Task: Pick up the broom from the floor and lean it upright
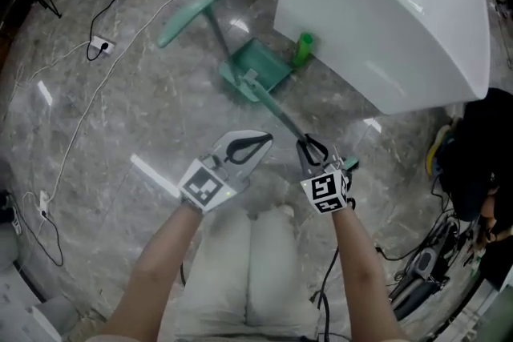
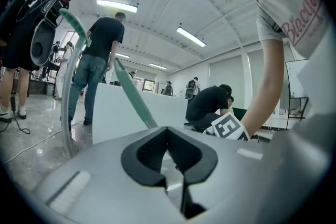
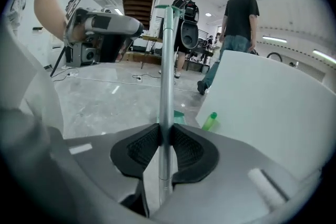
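The broom's silver pole [image 1: 279, 114] slants down from my right gripper [image 1: 309, 146] to a green head [image 1: 237, 86] on the floor beside a green dustpan [image 1: 263, 64]. In the right gripper view the pole [image 3: 166, 76] passes straight between the ribbed pads [image 3: 140, 150], and my right gripper [image 3: 165, 131] is shut on it. My left gripper [image 1: 266, 141] hovers to the left of the pole without touching it. Its jaws [image 2: 168, 131] are shut with nothing between them.
A large white curved tub [image 1: 385, 4] stands at the right, with a green bottle [image 1: 304, 48] at its foot. A second pole with a long green end piece [image 1: 184, 22] lies beyond the dustpan. Cables [image 1: 96, 48] cross the marble floor at left; black gear [image 1: 481, 148] sits at right. Several people stand around.
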